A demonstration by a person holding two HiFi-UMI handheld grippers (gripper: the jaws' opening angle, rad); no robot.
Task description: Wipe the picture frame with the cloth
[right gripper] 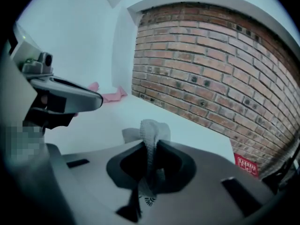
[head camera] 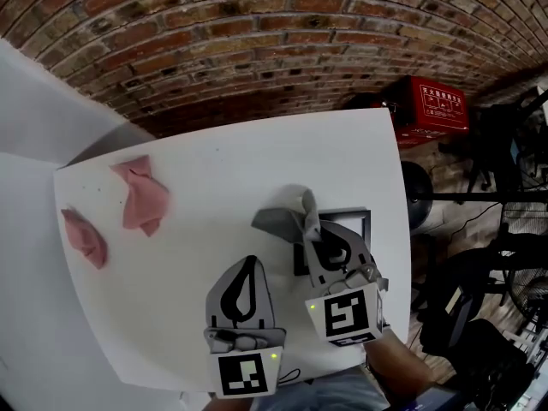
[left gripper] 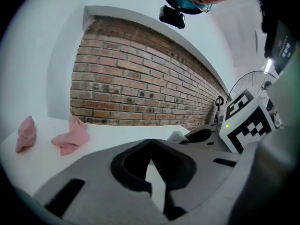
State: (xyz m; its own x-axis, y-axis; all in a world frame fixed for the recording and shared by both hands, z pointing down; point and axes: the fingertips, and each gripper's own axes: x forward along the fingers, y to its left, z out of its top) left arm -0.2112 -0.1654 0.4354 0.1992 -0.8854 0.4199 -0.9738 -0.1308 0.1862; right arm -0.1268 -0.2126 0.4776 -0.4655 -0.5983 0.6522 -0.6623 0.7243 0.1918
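The right gripper is clamped on the grey woven cloth at the black rectangular picture frame, near the white table's right edge. The left gripper has its jaws together, empty. To the left the tabletop is bare.

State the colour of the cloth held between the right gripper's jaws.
Grey, with a woven texture; the cloth shows best in the right gripper view.

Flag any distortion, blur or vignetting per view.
Head view: brick wall bows from barrel distortion, otherwise sharp. Left gripper view: fisheye circle, black corners. Right gripper view: same vignette, cloth up close slightly soft.
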